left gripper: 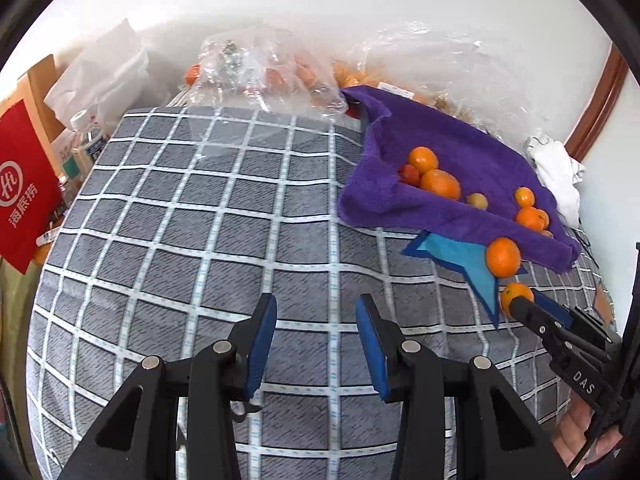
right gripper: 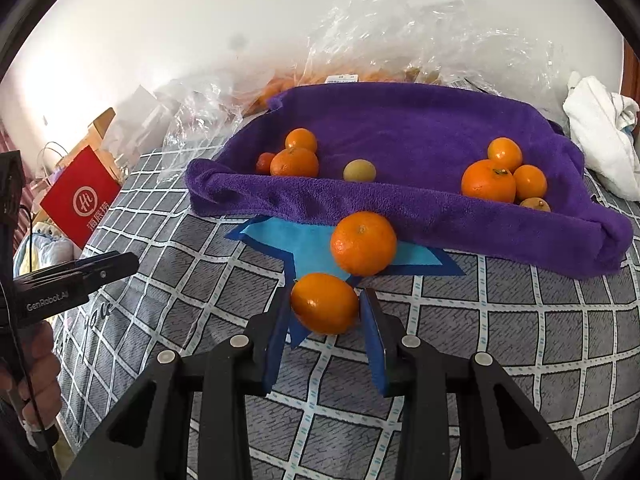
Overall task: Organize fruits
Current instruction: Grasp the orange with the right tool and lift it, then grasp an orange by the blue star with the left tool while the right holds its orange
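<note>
**Between the pads: one orange gripped at the star mat**

Between the blue pads of the right gripper (right gripper: 325, 312) a small orange (right gripper: 323, 303) is clamped, the jaws closed onto its sides just above the checked cloth (right gripper: 520, 320). It is held at the near point of a blue star-shaped mat (right gripper: 296, 248), on which a larger orange (right gripper: 363, 242) is already set, touching the fold of the purple towel (right gripper: 400, 128). The mat is judged to be the sorting spot. More oranges are kept in two clusters on the towel, with a single pale yellow fruit (right gripper: 359, 170) apart between them. The left gripper (left gripper: 316, 336) is held wide open and empty over bare cloth, well clear, presumably so that the right is not obstructed.
</note>
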The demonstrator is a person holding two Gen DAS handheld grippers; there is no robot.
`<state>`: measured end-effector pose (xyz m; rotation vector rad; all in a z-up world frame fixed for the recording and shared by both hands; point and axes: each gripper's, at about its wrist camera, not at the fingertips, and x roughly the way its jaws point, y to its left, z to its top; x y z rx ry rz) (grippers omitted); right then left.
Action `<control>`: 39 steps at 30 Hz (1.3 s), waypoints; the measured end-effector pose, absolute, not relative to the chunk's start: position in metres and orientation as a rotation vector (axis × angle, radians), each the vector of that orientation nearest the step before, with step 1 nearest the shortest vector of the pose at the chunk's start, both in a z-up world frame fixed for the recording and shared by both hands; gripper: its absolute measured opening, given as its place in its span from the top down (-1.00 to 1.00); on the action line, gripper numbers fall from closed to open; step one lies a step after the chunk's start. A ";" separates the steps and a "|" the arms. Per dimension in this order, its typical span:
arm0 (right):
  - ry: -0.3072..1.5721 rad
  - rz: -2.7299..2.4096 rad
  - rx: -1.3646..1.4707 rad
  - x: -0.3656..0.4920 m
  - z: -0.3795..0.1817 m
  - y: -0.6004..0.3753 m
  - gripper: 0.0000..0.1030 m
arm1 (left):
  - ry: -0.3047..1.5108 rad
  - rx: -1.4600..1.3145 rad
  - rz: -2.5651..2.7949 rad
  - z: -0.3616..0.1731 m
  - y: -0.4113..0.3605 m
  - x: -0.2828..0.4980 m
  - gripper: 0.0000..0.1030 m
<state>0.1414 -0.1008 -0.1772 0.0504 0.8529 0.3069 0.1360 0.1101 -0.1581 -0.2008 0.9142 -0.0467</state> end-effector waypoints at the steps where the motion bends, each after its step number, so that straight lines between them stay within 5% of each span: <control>1: 0.845 0.301 0.050 0.138 -0.175 -0.105 0.32 | 0.916 -0.200 -0.060 -0.158 0.106 0.138 0.24; 39: 0.818 0.064 0.124 0.111 -0.162 -0.202 0.33 | 0.943 -0.141 -0.291 -0.159 0.025 0.170 0.21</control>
